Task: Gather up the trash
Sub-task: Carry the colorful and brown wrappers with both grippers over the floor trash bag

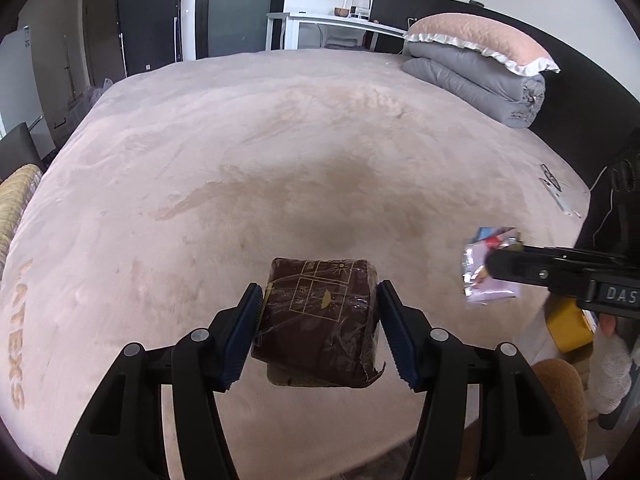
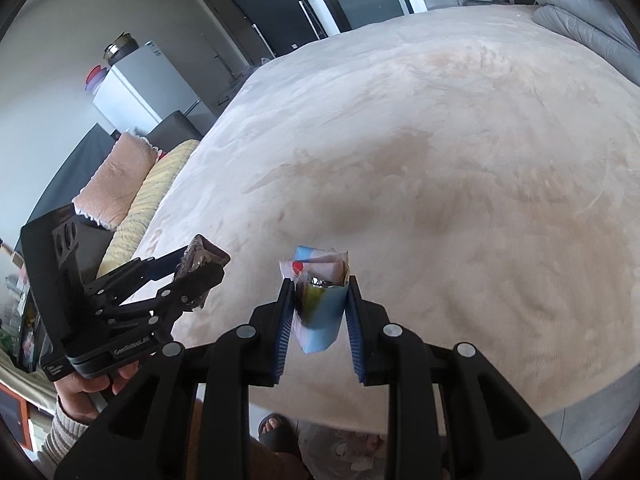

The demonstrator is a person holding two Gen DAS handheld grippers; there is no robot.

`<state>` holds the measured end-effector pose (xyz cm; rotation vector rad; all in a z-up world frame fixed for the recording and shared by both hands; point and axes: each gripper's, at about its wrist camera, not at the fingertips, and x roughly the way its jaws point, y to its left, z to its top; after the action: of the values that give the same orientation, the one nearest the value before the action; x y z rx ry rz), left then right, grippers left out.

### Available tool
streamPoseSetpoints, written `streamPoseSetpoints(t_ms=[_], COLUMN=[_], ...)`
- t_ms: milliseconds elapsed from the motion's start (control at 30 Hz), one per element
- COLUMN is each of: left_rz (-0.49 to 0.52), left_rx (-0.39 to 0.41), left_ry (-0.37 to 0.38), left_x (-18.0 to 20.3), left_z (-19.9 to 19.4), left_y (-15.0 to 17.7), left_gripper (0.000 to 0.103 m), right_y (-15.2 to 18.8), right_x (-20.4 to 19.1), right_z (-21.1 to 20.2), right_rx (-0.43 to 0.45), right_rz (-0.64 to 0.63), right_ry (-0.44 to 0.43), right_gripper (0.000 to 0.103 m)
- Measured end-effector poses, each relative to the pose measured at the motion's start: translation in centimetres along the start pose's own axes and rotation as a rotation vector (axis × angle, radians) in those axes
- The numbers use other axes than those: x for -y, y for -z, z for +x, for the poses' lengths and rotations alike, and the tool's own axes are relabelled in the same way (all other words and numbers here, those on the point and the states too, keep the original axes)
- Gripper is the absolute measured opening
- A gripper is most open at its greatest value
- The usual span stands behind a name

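I am looking at a wide bed (image 1: 248, 152) under a pale pink plush cover. A folded grey quilt (image 1: 480, 84) is lying at its far right corner, with a pink frilled pillow (image 1: 476, 38) resting on top. Beyond, a white desk (image 1: 320, 24) is standing by dark wardrobe doors (image 1: 132, 16), and a white fridge (image 2: 140, 88) is showing at the left.

A: The bed (image 1: 280, 140) fills both views, covered by a pale pink plush blanket (image 2: 460, 160) with darker brushed patches.

B: At its far right corner lies a folded grey quilt (image 1: 476, 80), a pink frilled pillow (image 1: 480, 36) on top. Small dark items (image 1: 554, 186) lie near the right edge, too small to identify.
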<state>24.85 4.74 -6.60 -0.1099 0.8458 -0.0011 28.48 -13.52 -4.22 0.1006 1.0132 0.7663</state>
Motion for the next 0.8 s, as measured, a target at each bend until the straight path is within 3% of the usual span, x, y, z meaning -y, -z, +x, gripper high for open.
streamPoseSetpoints(t_ms=[333,800], left_rz=[-0.003,-0.002], left_rx=[0.051,0.084], left_ry=[0.017,0.035], left_x=[2.5,5.6], left_z=[-6.4,-12.1], left_y=[3.0,7.5], left_gripper=[0.058,0.058], right_y=[3.0,8.2], right_x=[-2.4,-4.8], right_z=[-3.7,-7.5], right_rx=[0.011,0.011], right_rz=[-0.026,-0.057], right_ry=[-0.01,-0.028], right_gripper=[0.027,0.027])
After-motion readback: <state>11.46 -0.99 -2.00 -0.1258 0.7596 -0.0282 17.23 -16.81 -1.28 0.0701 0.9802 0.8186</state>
